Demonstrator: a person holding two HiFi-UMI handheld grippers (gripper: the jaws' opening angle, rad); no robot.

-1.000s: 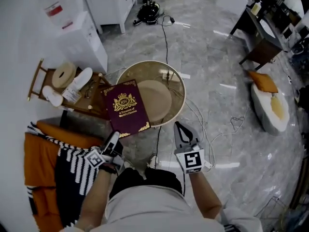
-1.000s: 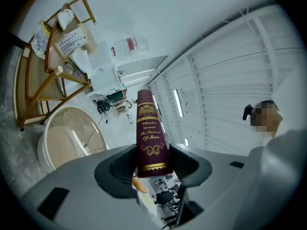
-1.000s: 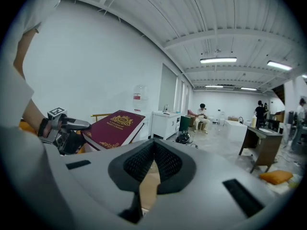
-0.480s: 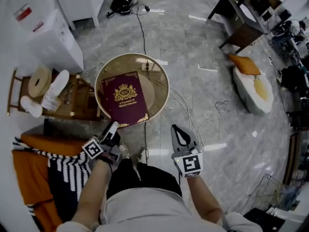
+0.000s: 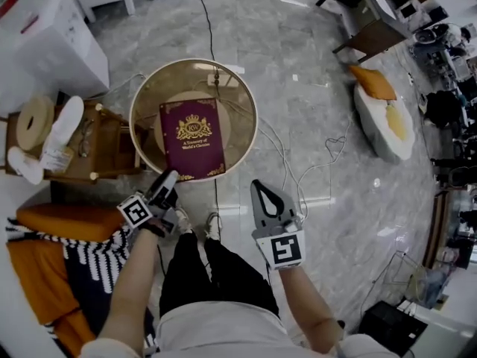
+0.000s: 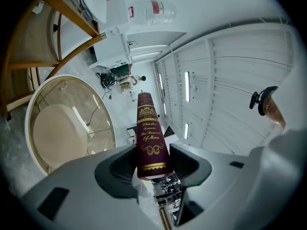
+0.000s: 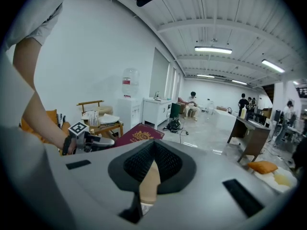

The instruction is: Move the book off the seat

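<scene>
The maroon book [image 5: 192, 139] with a gold crest is flat over the round glass table [image 5: 146, 84]; I cannot tell whether it rests on the glass. My left gripper [image 5: 167, 183] is shut on its near edge, and the left gripper view shows the gilt spine [image 6: 149, 133] clamped between the left gripper's [image 6: 152, 164] jaws. The seat, an orange chair with a striped throw [image 5: 52, 252], is at the lower left, apart from the book. My right gripper [image 5: 263, 194] hangs shut and empty above the floor, right of the book. From the right gripper view the book [image 7: 140, 135] shows past the right gripper [image 7: 152, 147].
A wooden stand [image 5: 89, 151] with a tape roll [image 5: 31, 123] and white slippers is left of the table. A white cabinet [image 5: 45, 43] is at the top left. Cables [image 5: 313, 166] trail over the marble floor. A cushion seat [image 5: 384, 118] and dark desk [image 5: 369, 21] are at the right.
The book, still in my left gripper, has swung from over the table's left rim to over its middle. The right gripper has stayed shut beside it.
</scene>
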